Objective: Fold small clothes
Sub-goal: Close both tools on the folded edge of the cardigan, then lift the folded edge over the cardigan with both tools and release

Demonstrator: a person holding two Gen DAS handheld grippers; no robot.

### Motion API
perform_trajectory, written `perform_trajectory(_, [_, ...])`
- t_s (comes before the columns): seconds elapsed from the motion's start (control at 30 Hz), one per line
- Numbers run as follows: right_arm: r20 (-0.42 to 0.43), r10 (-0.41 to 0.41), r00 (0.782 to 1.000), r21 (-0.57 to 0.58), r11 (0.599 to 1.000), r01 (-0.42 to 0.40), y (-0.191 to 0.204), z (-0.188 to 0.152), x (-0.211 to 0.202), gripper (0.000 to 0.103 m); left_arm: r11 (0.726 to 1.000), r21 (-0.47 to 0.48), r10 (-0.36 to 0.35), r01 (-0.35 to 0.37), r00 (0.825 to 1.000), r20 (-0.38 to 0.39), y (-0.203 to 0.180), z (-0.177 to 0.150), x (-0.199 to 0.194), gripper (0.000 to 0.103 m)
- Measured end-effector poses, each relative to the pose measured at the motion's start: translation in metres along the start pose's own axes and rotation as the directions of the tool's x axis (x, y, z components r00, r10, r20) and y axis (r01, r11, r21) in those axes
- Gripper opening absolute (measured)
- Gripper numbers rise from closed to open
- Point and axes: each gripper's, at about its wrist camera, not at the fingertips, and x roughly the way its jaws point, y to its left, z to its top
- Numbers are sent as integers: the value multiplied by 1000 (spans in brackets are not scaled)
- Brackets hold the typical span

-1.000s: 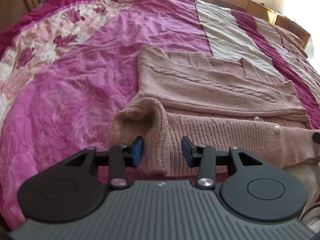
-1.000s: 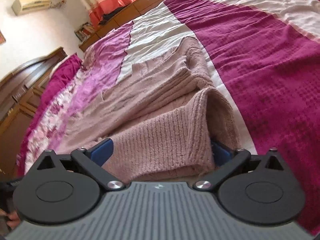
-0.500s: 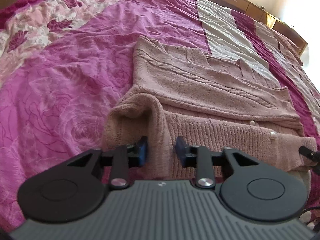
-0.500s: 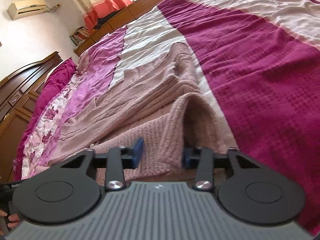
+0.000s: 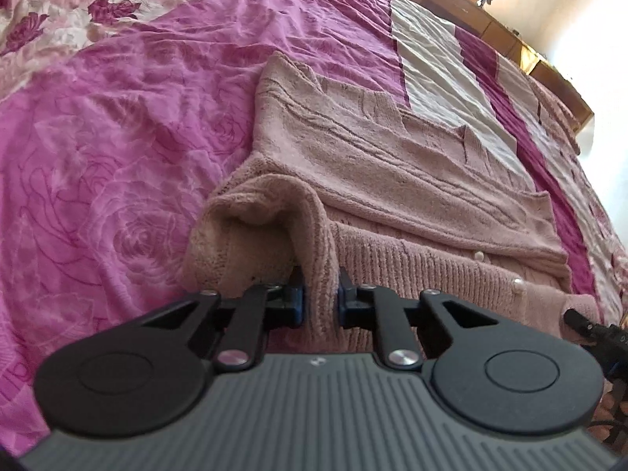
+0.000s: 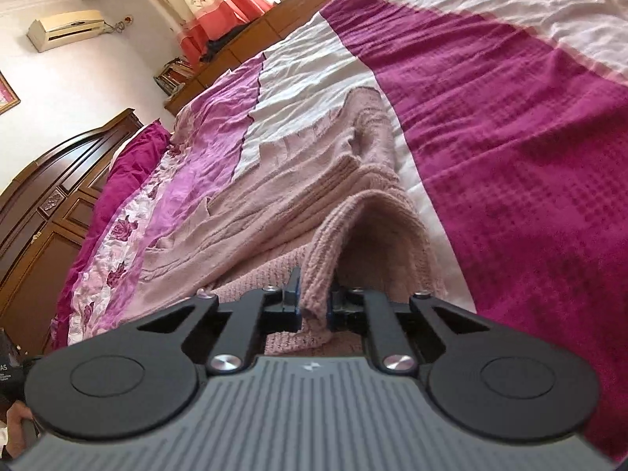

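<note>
A dusty-pink knitted cardigan (image 5: 392, 165) lies partly folded on the bed, its ribbed hem with pearl buttons (image 5: 479, 254) nearest me. My left gripper (image 5: 320, 294) is closing on a raised fold at the hem's left corner, and the blue pads press the knit from both sides. In the right wrist view the same cardigan (image 6: 274, 212) stretches away to the left. My right gripper (image 6: 314, 298) is closing on a raised fold at the hem's right corner, with the knit pinched between its pads.
A magenta, floral and white striped bedspread (image 5: 117, 137) covers the bed on all sides of the cardigan. A dark wooden wardrobe (image 6: 47, 212) stands far left, with low cabinets (image 6: 251, 35) behind the bed. A person's hand (image 6: 15, 424) shows at the lower left.
Both grippers have closed from open onto the folds of the hem. The right one went from wide open to pinching. The left view tilted a little further down.
</note>
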Motion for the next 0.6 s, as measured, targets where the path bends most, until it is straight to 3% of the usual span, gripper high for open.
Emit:
perform_trajectory(0.3, [48, 53, 997, -13, 999, -52, 6, 2, -8, 12, 998, -16, -51, 53, 997, 64, -4, 4, -18, 13])
perform_trajectory(0.6, [120, 103, 987, -43, 994, -98, 21, 10, -24, 9, 995, -4, -99, 101, 982, 163, -14, 14, -47, 12])
